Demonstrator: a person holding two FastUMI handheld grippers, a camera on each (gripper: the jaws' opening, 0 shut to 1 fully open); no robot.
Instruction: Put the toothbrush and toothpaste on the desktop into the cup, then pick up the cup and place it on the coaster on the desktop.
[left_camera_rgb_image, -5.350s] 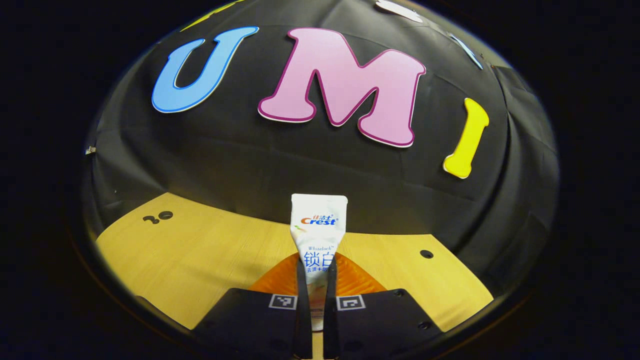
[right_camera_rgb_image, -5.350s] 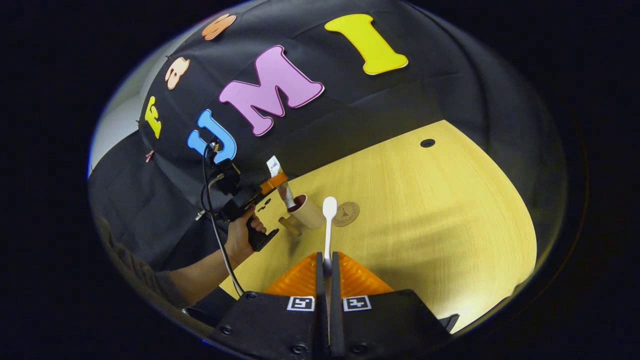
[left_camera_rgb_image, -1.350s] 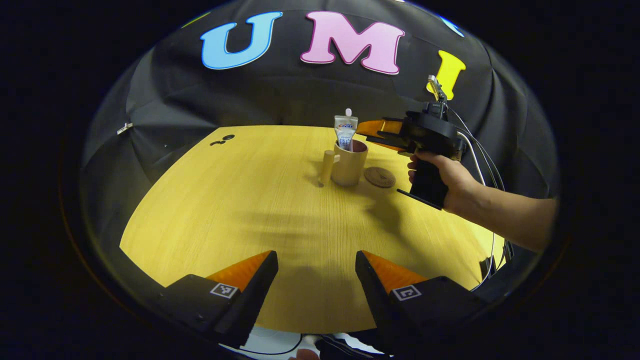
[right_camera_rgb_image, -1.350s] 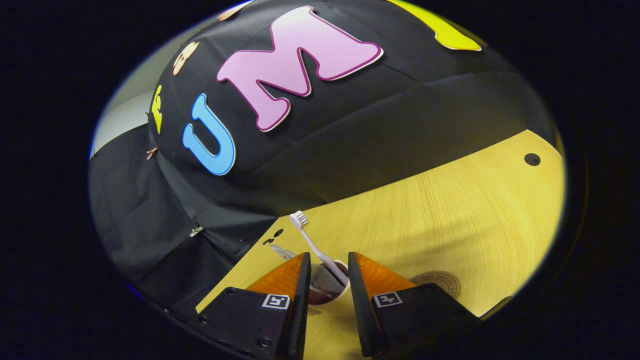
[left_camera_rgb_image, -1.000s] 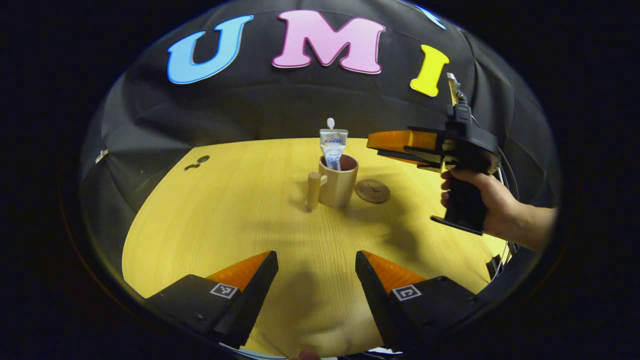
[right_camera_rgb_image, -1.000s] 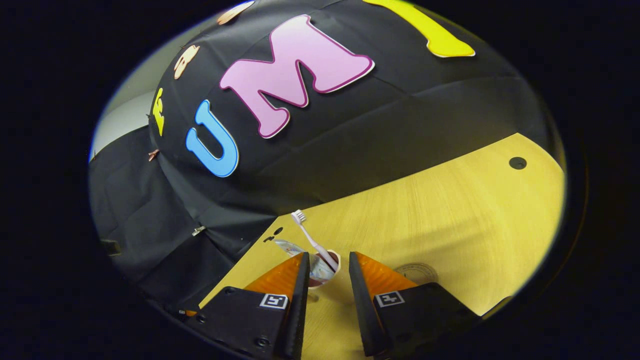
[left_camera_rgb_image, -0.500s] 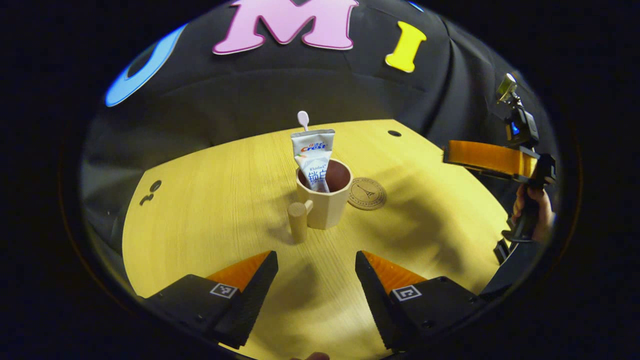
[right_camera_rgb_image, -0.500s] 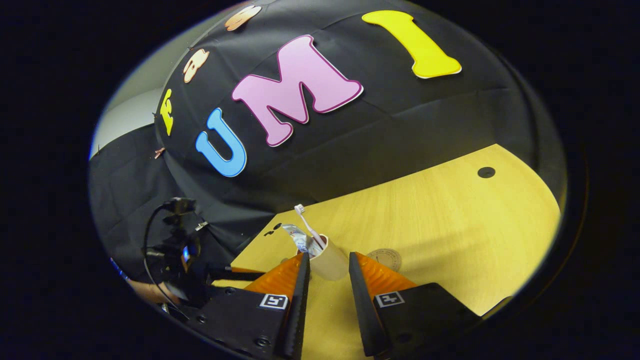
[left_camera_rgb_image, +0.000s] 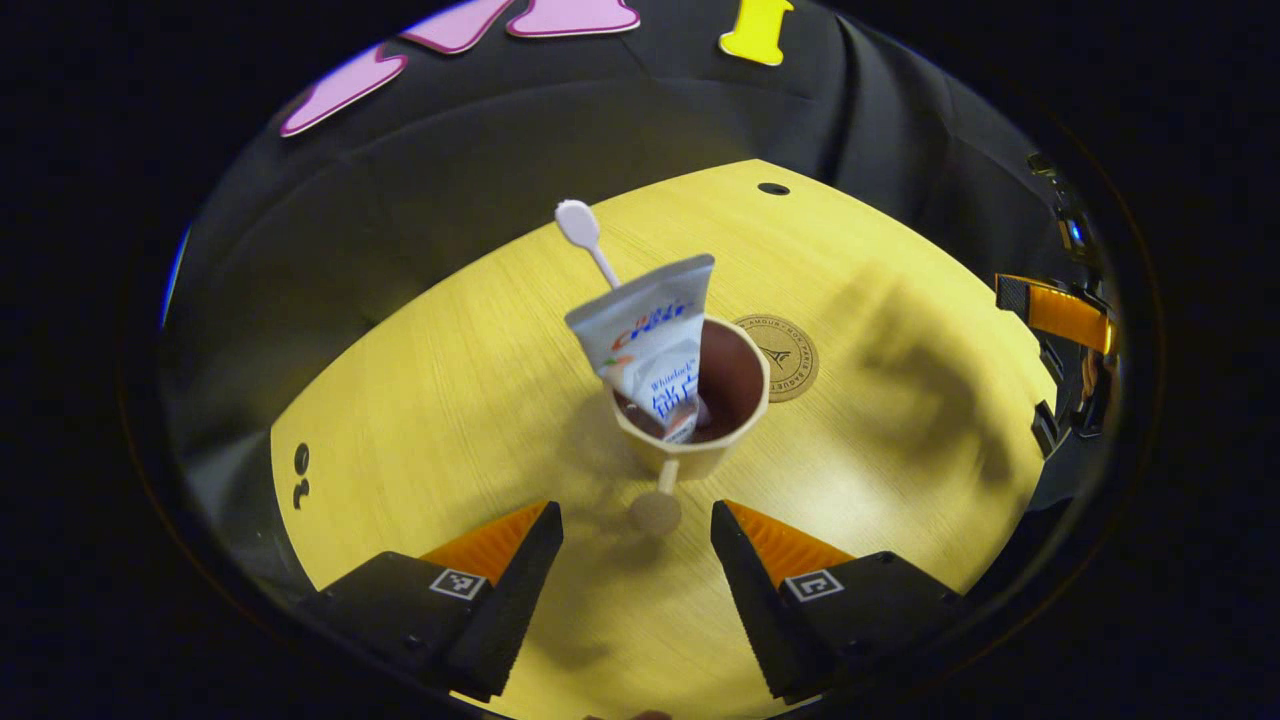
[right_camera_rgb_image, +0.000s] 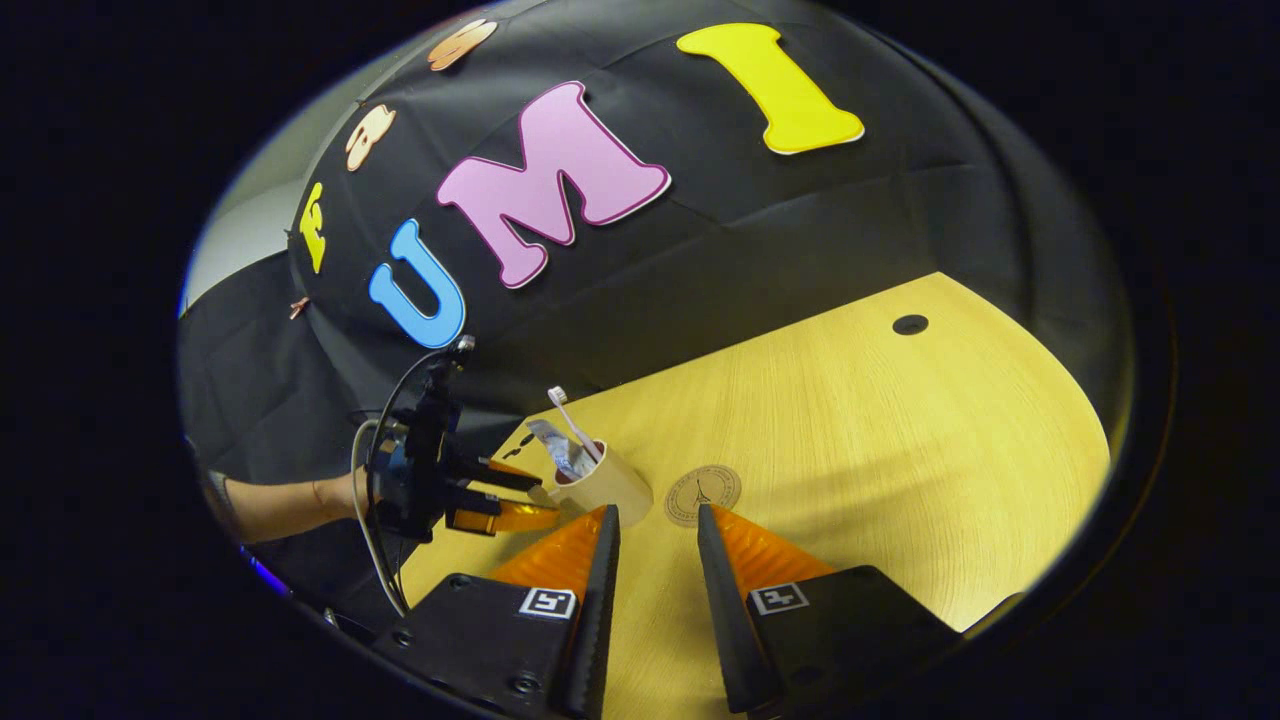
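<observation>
A beige cup stands on the wooden table, holding a white toothpaste tube and a white toothbrush that lean out of it. The cup's handle knob lies just ahead of the gap of my left gripper, which is open and touches nothing. A round brown coaster lies bare just beside the cup. In the right gripper view the cup, the coaster and the left gripper sit ahead of my right gripper, which is open and holds nothing.
The black cloth wall closes off the table's far side. The tabletop has a cable hole at the back and a pair of holes at the left. A hand holds the left gripper; the right gripper hangs at the table's right edge.
My left gripper has come in close above the cup, lining its open jaws up with the handle. My right gripper has drawn back from the cup, still open.
</observation>
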